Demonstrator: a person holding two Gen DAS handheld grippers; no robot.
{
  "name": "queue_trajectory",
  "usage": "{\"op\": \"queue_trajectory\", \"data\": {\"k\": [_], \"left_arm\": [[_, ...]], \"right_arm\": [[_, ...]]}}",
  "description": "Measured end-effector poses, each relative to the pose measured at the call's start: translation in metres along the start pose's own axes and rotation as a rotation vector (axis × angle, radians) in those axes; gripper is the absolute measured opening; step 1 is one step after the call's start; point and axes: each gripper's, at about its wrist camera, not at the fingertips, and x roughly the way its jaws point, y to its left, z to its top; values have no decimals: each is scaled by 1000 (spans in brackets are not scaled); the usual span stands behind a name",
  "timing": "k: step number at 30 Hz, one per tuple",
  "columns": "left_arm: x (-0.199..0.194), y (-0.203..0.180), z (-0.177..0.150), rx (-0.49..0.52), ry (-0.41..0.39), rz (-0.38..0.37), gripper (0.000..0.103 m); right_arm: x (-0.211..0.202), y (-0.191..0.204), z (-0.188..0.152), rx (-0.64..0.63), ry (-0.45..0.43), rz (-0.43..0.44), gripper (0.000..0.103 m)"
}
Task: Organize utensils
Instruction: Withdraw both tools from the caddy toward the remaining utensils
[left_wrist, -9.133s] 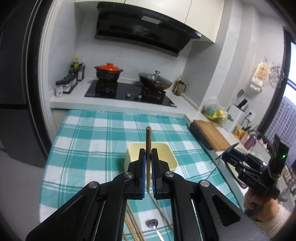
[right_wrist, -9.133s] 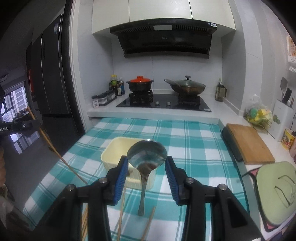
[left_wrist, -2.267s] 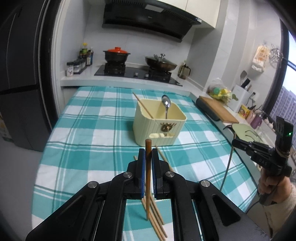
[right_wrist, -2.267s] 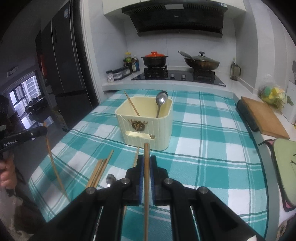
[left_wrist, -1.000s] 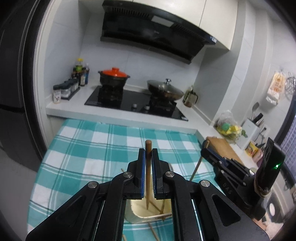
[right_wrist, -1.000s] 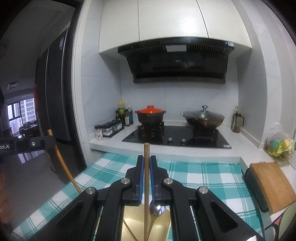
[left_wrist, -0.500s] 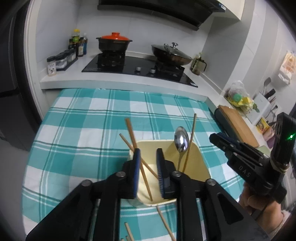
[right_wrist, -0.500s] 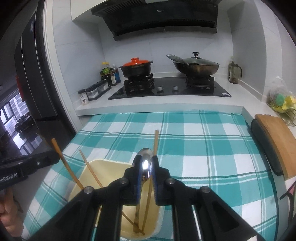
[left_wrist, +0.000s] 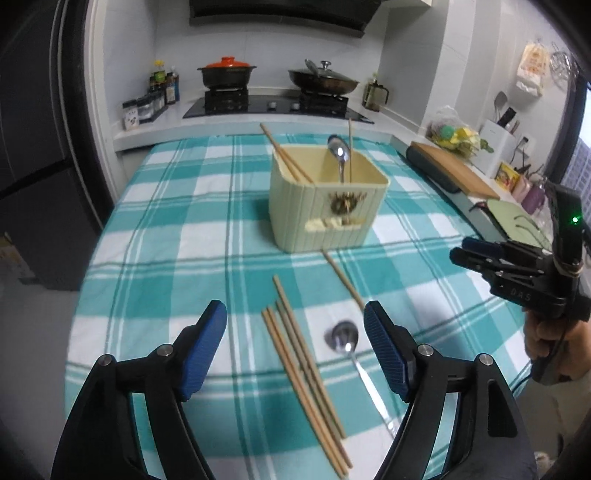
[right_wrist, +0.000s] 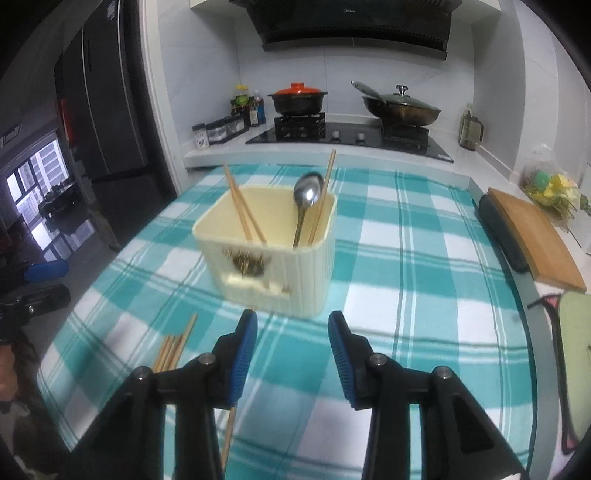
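Standing on the teal checked tablecloth, the cream utensil box holds two chopsticks that lean toward its left corner, one spoon in the box with the bowl up, and one single chopstick just beside that spoon. In the right wrist view the same box shows the leaning pair on the left and the spoon with the single stick on the right.

The left gripper hangs above the cloth in front of the box. Its jaws have just been opening and now stand wide apart, with nothing pressed between the blue pads. Under the gap lie a bundle of loose chopsticks and a spoon on the cloth, with its bowl toward the box. One more stray chopstick lies between this spoon and the box.

The right gripper is also in front of the box, more to the right side of the table. Its jaws have just been opening too; they are partly open and hold nothing. In the left wrist view this gripper is seen from the side, held by a hand.

Behind the table is the stove with a red-lidded pot and a wok. A wooden cutting board lies on the counter at the right.
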Motion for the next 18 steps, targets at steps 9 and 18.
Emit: {"op": "queue_trajectory", "data": {"k": [9,18], "left_arm": [[7,-4,-115,-161,2,95,78],[29,-10,-130,-166,52,94,78]], "right_arm": [[-45,28,-158,38,-27,-98,41],[-51,36,-197,47,-38,-129,41]]}}
